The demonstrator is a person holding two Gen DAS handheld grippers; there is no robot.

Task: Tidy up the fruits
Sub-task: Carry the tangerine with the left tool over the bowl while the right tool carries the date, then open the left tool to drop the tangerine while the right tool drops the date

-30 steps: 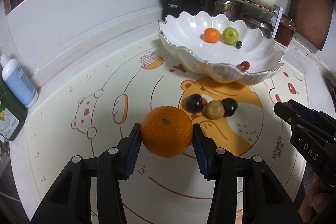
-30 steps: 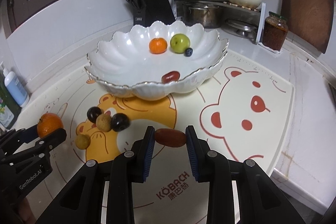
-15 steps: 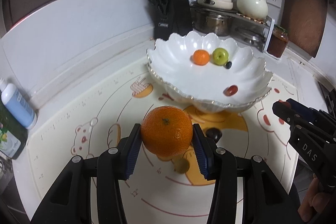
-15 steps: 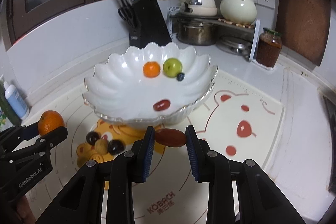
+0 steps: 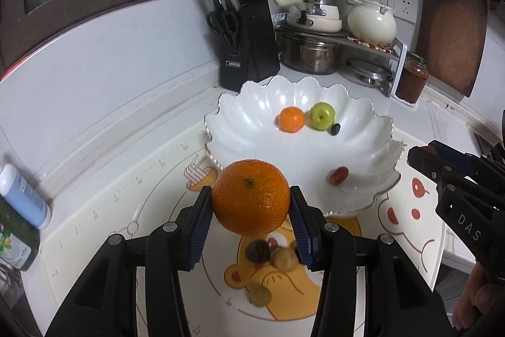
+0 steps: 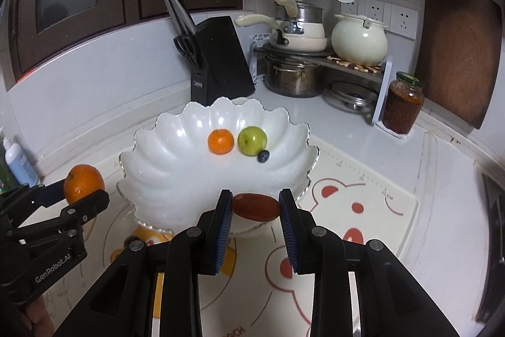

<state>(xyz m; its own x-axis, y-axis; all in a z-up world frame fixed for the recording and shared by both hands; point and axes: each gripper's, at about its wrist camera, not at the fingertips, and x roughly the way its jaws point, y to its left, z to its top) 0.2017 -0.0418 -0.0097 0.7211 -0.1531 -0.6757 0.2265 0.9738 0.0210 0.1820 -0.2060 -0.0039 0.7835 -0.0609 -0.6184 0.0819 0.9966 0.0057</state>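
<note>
Left gripper [image 5: 251, 210] fingers pinching orange [image 5: 250, 197] by sides, carried clear above mat, just short of bowl [image 5: 372, 128] rim. Right gripper [image 6: 256, 212] fingers pinching date [image 6: 257, 207] endwise, at bowl's near rim. Likely both poised for drop among 4 fruits inside.

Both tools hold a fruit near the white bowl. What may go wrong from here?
1. The big orange is held only at its sides by the left tool; it may slip out.
2. Dropped into the bowl, it may roll and knock the green fruit.
3. The right tool and its red fruit may hit the rim.
</note>
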